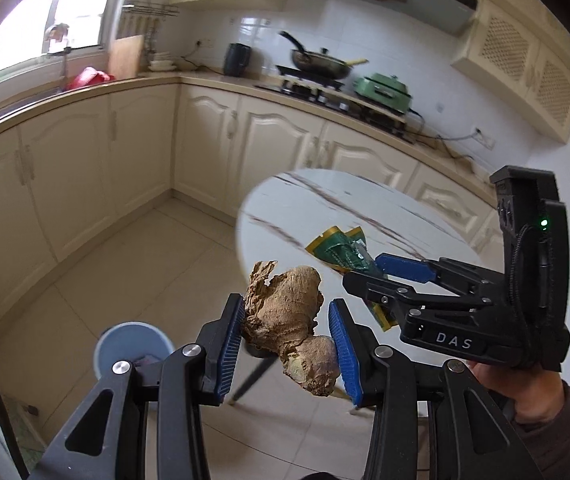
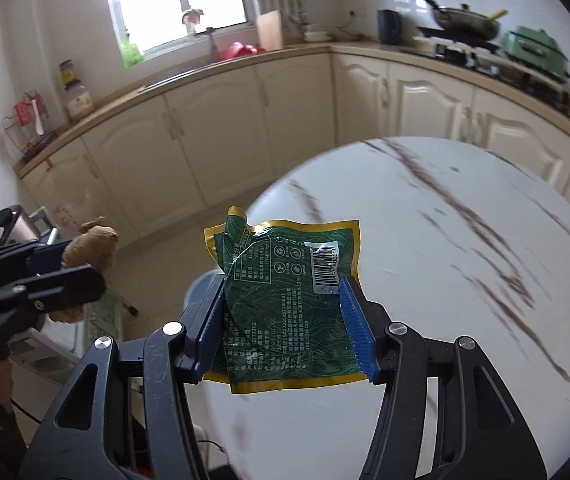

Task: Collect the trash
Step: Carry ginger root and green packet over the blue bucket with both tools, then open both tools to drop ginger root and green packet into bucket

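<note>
My left gripper (image 1: 287, 340) is shut on a knobbly brown piece of ginger (image 1: 289, 320) and holds it in the air beside the round marble table (image 1: 297, 208), above the floor. My right gripper (image 2: 285, 320) is shut on a crumpled green and gold wrapper (image 2: 285, 292) and holds it over the table's near left edge (image 2: 465, 320). In the left wrist view the right gripper (image 1: 369, 276) with the wrapper (image 1: 341, 250) is to the right. In the right wrist view the left gripper (image 2: 81, 264) with the ginger (image 2: 93, 244) is at the far left.
A pale blue round bin (image 1: 133, 346) stands on the tiled floor below the left gripper; its rim also shows behind the right gripper's left finger (image 2: 201, 284). Cream cabinets (image 1: 205, 132) line the walls, with a stove, wok (image 1: 317, 60) and green cooker on the counter.
</note>
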Motion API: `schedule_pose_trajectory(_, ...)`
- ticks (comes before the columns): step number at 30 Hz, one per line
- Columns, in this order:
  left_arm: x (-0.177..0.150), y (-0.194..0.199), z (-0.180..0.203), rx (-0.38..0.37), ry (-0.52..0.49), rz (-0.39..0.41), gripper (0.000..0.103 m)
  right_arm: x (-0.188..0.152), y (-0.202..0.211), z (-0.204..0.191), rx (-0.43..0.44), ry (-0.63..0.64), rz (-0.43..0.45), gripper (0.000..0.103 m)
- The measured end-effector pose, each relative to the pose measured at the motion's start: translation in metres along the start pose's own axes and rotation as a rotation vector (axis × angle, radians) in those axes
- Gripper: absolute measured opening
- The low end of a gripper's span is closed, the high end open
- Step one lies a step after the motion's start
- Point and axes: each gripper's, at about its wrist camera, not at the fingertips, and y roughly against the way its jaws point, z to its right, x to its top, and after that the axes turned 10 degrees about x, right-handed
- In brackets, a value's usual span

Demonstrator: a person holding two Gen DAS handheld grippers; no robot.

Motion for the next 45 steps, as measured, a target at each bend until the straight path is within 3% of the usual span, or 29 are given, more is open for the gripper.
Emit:
schedule_pose_trajectory(7,-0.007,0.011,-0.101,0.165,0.101,0.012,0.039,0.041,-0.094,-0.070,0.139,0.044,-0.013,0.054)
schedule_pose_trajectory(13,-0.029,-0.027,-0.180,0.260,0.191,-0.075,0.039,0.052,-0.205,-0.105,0.201,0.043,-0.101,0.054)
schedule_pose_trajectory(20,-0.070,-0.137,-0.239,0.288,0.245,-0.262,0.039,0.012,-0.347,-0.093,0.210,-0.017,-0.285,0.054)
schedule_pose_trajectory(27,-0.116,-0.258,-0.285,0.245,0.313,-0.437,0.039,-0.044,-0.461,-0.037,0.161,-0.138,-0.403,0.054)
schedule_pose_trajectory(33,-0.148,-0.319,-0.317,0.243,0.339,-0.522,0.039,-0.074,-0.515,0.010,0.220,-0.305,-0.422,0.057)
schedule_pose_trajectory(37,-0.149,-0.351,-0.335,0.245,0.331,-0.536,0.040,-0.083,-0.539,0.027,0.282,-0.401,-0.425,0.071)
schedule_pose_trajectory(40,-0.145,-0.373,-0.337,0.267,0.335,-0.541,0.040,-0.086,-0.548,0.035,0.282,-0.419,-0.420,0.075)
schedule_pose_trajectory(41,-0.145,-0.377,-0.339,0.263,0.339,-0.535,0.042,-0.086,-0.549,0.036,0.296,-0.420,-0.419,0.078)
schedule_pose_trajectory(43,-0.147,-0.384,-0.334,0.264,0.347,-0.538,0.062,-0.087,-0.549,0.038,0.291,-0.410,-0.419,0.081)
schedule_pose_trajectory(45,-0.148,-0.386,-0.331,0.274,0.352,-0.530,0.067,-0.086,-0.547,0.042,0.292,-0.411,-0.420,0.081)
